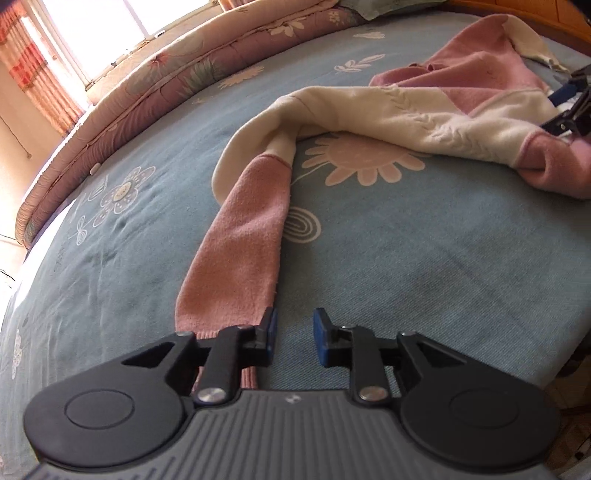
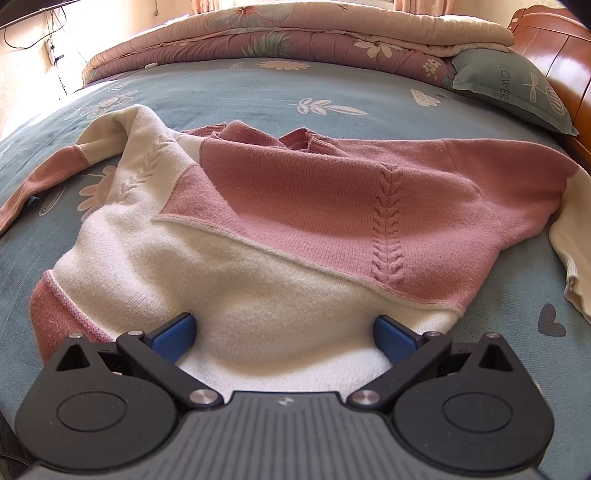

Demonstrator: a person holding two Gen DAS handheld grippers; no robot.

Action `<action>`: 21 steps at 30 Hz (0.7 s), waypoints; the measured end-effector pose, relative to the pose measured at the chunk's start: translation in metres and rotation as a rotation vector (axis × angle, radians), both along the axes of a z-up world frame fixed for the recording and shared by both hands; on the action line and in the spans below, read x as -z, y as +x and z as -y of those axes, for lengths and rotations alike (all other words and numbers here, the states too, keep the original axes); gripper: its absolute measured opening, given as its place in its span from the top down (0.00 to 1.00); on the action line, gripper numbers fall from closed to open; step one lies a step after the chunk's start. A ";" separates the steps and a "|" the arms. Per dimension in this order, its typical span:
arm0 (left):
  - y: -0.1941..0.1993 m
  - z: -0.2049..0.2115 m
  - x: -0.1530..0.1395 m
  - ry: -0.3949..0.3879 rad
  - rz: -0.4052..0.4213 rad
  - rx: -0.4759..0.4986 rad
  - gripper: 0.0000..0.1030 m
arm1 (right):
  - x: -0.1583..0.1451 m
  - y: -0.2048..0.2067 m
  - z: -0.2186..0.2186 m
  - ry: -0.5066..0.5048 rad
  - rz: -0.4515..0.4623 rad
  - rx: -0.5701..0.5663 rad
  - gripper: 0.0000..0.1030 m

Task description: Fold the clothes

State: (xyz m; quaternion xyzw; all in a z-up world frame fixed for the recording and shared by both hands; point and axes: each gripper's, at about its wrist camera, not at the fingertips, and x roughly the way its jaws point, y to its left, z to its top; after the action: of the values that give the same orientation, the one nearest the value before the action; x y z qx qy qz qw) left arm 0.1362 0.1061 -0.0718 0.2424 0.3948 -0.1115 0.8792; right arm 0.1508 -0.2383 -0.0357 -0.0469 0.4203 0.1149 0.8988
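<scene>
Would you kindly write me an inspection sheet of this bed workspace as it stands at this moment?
Surface: blue bedsheet with flower prints, slightly creased.
Job's things: pink and cream sweater lying spread but rumpled, not yet folded; one sleeve stretched out toward the left gripper.
Clutter: nothing seen on the sheet besides the sweater.
Grippers: left gripper open, nothing between the pads, sleeve cuff beside its left finger; right gripper open wide, astride the cream hem, pads not pressing it.
Cables: thin wires on the wall at upper left.
Surroundings: folded floral quilt, grey-green pillow, wooden headboard, bright window with curtains.
</scene>
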 end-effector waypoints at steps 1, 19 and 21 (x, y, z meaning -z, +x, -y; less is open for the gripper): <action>0.003 -0.003 -0.003 -0.035 -0.001 -0.010 0.64 | -0.001 0.001 0.000 -0.001 -0.007 -0.001 0.00; 0.055 -0.055 0.018 -0.472 -0.150 -0.167 0.10 | -0.113 0.116 -0.133 -0.034 0.047 -0.491 0.00; 0.053 -0.056 0.023 -0.481 -0.146 -0.164 0.07 | -0.111 0.138 -0.173 -0.068 0.057 -0.579 0.00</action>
State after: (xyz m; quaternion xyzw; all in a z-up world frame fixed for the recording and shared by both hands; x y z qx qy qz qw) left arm 0.1894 0.1619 -0.0943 -0.0153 0.4378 -0.1477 0.8867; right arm 0.2883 -0.0649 0.0749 -0.1981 0.3677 0.3514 0.8379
